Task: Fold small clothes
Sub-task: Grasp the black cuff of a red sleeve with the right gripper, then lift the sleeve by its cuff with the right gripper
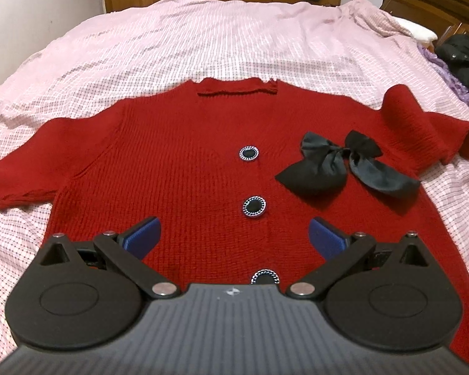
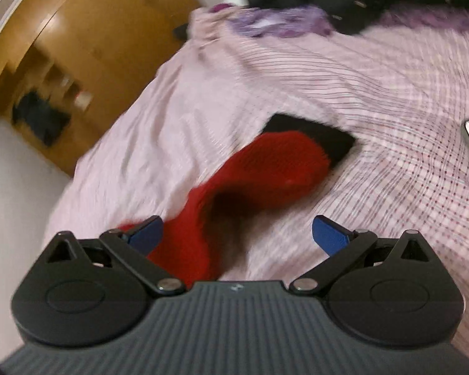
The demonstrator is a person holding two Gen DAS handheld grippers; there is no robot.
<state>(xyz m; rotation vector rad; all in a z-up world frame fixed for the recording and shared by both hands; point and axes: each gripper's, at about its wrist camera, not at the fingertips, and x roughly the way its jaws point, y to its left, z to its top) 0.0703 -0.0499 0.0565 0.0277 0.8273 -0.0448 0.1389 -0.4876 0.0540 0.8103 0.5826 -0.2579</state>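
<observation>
A heap of black and purple clothes (image 1: 462,62) sits at the far right of the pink checked bedsheet (image 1: 203,43), well apart from the red knit cardigan with black buttons and a black ribbon bow (image 1: 172,156) lying face up. A flat black slab (image 2: 315,137) pokes out under its sleeve cuff (image 2: 281,162). Left gripper (image 1: 234,237) hovers over the hem, spread wide, holding nothing. Right gripper (image 2: 237,234) is spread too, sleeve just beside its left finger.

Left gripper (image 1: 234,234): hovering over the lower front of the red cardigan (image 1: 178,162), blue fingers (image 1: 143,237) spread wide, gripping nothing. Right gripper (image 2: 237,234): hanging above the cardigan's sleeve, fingers (image 2: 330,234) likewise standing wide apart with nothing between them; its left finger is overlapping the sleeve in a blurred view.
</observation>
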